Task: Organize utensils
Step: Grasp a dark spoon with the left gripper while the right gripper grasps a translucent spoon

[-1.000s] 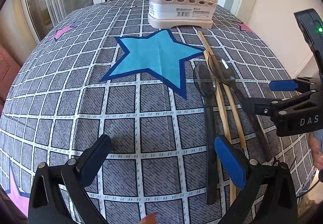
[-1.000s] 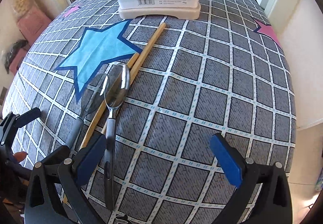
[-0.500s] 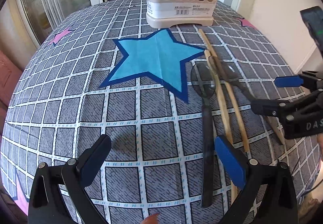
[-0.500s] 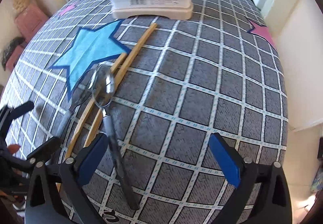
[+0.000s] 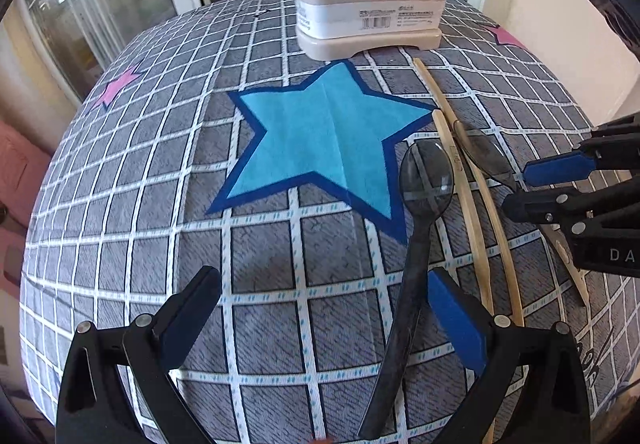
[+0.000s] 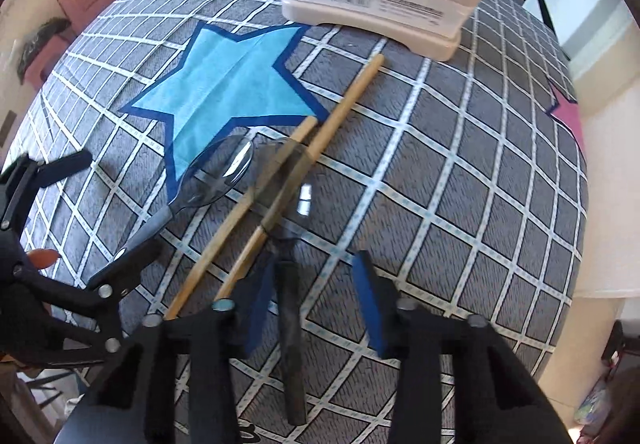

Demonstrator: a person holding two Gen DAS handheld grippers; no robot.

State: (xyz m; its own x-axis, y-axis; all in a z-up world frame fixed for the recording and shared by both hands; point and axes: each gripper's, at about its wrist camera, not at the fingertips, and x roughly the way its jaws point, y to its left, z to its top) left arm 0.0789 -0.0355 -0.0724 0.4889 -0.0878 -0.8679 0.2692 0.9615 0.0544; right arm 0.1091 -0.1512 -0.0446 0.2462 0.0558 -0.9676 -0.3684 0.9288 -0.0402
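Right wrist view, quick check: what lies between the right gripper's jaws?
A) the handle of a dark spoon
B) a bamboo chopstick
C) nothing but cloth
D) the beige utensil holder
A: the right gripper straddles the dark spoon by its handle, jaws closing on it, while both chopsticks lie outside its left pad and the utensil holder stands far up the table.

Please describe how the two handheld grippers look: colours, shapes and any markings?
Both are black plastic with silver rivets. The left gripper and the right gripper each have two angular fingers with flat blue pads. White letters "DA" show on the right gripper's body.
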